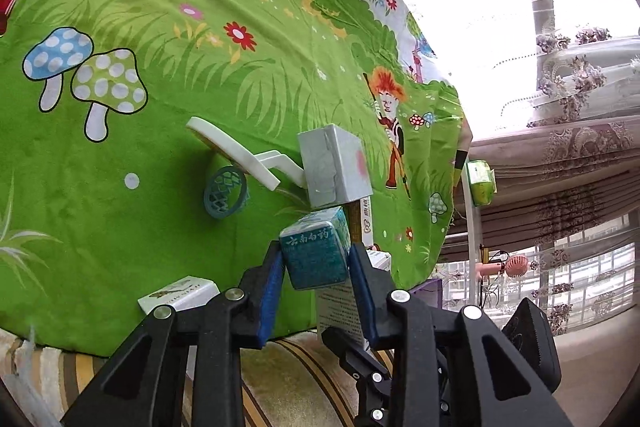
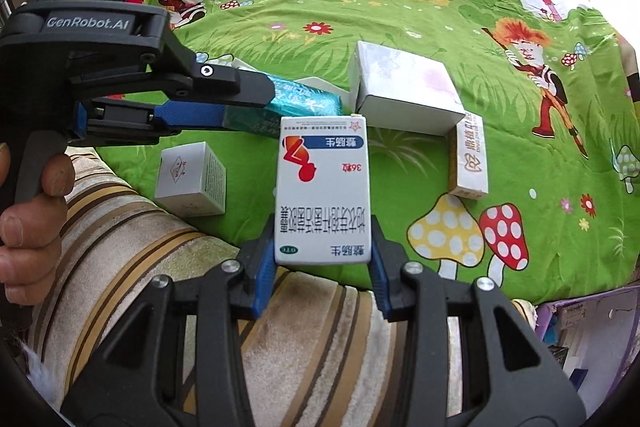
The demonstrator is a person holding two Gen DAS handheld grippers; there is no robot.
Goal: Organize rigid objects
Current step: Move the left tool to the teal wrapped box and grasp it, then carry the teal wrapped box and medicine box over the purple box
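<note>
A teal medicine box (image 1: 316, 255) sits tilted between the blue pads of my left gripper (image 1: 316, 251), which press on both its sides. From the right wrist view the left gripper (image 2: 256, 107) comes in from the left, with the teal box (image 2: 304, 103) sticking out of it. My right gripper (image 2: 322, 231) is shut on a white medicine box (image 2: 323, 187) with a red figure and a blue label, held above the cloth's near edge. A large white box (image 2: 404, 87) stands just behind both held boxes.
A green cartoon cloth (image 1: 160, 67) covers the surface. On it lie a white toy backboard (image 1: 232, 151) with a teal hoop (image 1: 225, 191), a small white box (image 2: 192, 179) and a narrow yellow-white box (image 2: 469, 159). A striped cushion (image 2: 160, 267) borders the front, and a person's hand (image 2: 32, 227) holds the left gripper.
</note>
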